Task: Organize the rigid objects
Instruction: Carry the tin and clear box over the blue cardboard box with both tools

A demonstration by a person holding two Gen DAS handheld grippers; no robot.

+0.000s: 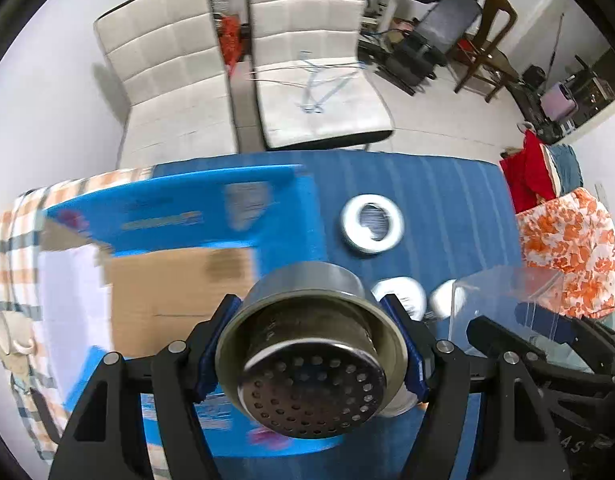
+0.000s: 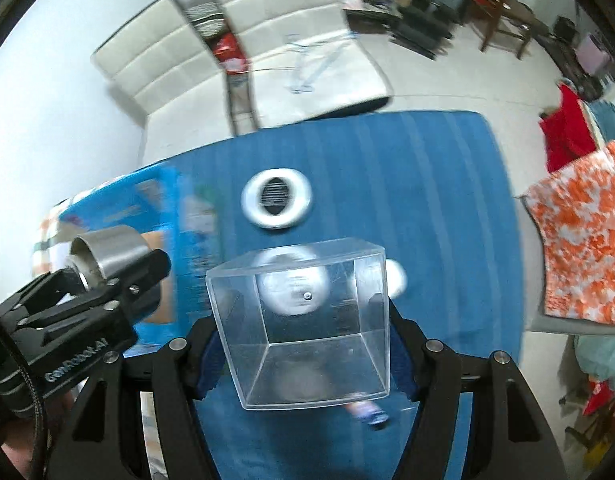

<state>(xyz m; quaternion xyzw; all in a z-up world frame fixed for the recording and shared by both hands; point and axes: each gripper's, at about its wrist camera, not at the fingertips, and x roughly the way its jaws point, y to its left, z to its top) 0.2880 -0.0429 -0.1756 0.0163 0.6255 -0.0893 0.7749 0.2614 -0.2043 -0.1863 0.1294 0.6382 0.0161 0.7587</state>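
Note:
My left gripper (image 1: 313, 346) is shut on a steel strainer cup (image 1: 311, 344) with a perforated base, held above the blue-lidded cardboard box (image 1: 179, 280). It also shows at the left of the right wrist view (image 2: 107, 260). My right gripper (image 2: 303, 332) is shut on a clear plastic box (image 2: 303, 320), held above the blue table (image 2: 387, 184); the box shows at the right of the left wrist view (image 1: 507, 300). A white ring (image 1: 372, 223) lies on the table ahead, also in the right wrist view (image 2: 276, 197). Two white round pieces (image 1: 403, 294) lie nearer.
Two white chairs (image 1: 307, 64) stand beyond the table's far edge. A checked cloth (image 1: 15, 248) and a cream mug (image 1: 11, 334) are at the left. An orange floral cloth (image 1: 567, 248) and red fabric (image 1: 527, 172) lie to the right.

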